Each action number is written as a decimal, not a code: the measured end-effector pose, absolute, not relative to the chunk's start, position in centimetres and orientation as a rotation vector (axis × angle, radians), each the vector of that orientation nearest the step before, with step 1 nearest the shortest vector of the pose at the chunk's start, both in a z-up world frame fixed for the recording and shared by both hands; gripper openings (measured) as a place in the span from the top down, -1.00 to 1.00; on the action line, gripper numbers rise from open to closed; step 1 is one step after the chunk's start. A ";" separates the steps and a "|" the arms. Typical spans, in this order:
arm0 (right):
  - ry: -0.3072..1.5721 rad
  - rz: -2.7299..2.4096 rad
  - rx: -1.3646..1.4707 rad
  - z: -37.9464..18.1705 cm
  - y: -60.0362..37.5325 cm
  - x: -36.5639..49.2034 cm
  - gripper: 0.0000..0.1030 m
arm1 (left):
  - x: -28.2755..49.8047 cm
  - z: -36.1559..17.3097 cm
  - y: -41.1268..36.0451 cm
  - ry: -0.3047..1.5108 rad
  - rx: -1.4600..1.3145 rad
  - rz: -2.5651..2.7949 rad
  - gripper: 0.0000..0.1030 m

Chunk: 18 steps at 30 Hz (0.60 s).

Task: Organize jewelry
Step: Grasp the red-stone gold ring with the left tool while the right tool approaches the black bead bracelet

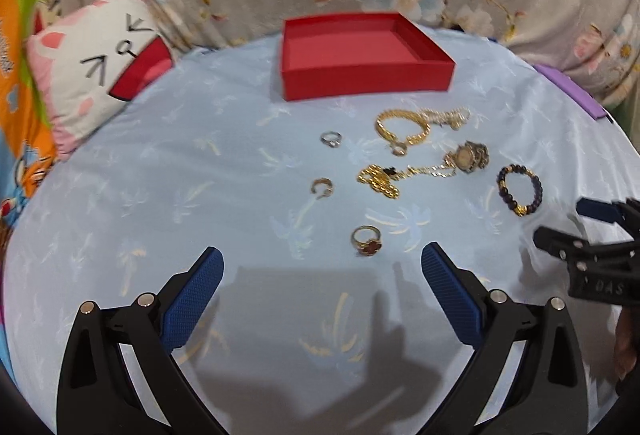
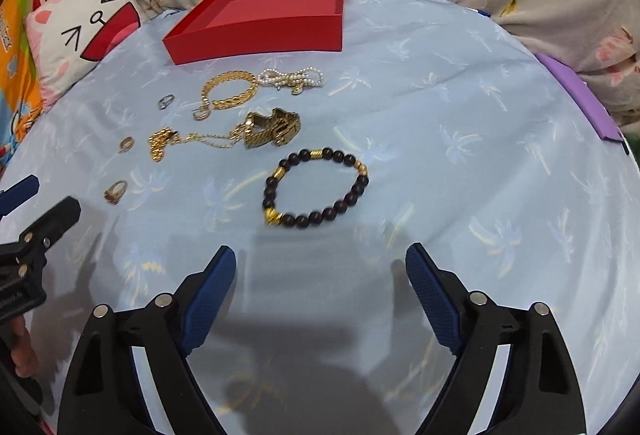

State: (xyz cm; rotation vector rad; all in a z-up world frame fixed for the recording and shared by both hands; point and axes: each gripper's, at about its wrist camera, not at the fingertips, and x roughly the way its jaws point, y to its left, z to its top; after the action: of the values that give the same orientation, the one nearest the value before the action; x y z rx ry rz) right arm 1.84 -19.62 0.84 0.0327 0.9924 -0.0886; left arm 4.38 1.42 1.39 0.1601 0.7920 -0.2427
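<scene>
A pale blue bedspread (image 2: 440, 115) carries an empty red box (image 2: 260, 19) at its far side. Both tools, left tool (image 1: 322, 263) and right tool (image 2: 320, 263), hover wide, holding nothing. Best lower the right one squarely over the dark beaded bracelet (image 2: 316, 191) (nearest it), pinching one side; gold chains lie beyond.

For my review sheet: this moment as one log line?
left hand-held gripper open, empty | right hand-held gripper open, empty | red box empty | beaded bracelet on cloth
</scene>
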 end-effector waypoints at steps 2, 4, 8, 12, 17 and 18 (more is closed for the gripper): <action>0.995 -0.093 0.021 0.7 -19.9 2.7 -0.62 | 5.3 0.7 0.8 0.813 0.175 -0.251 -0.88; 0.987 -0.089 0.024 0.6 -20.0 2.9 -0.62 | 5.9 0.1 0.3 0.824 0.184 -0.254 -0.82; 0.969 -0.097 0.014 0.4 -20.2 3.0 -0.62 | 6.8 -1.0 -0.1 0.862 0.157 -0.267 -0.36; 0.954 -0.102 0.008 0.4 -20.4 3.1 -0.62 | 7.0 -1.6 -0.4 0.869 0.155 -0.273 -0.12; 0.954 -0.102 0.007 0.3 -20.6 3.3 -0.62 | 6.6 -1.5 -0.8 0.854 0.162 -0.297 0.31; 0.960 -0.098 0.011 0.2 -20.6 3.4 -0.62 | 6.6 -1.4 -0.8 0.852 0.159 -0.301 0.49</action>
State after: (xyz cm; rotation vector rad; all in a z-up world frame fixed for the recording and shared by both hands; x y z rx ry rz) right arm 3.35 -20.56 0.15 0.0106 0.9596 -0.0979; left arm 6.64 -0.84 -1.44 0.1594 0.8523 -0.3011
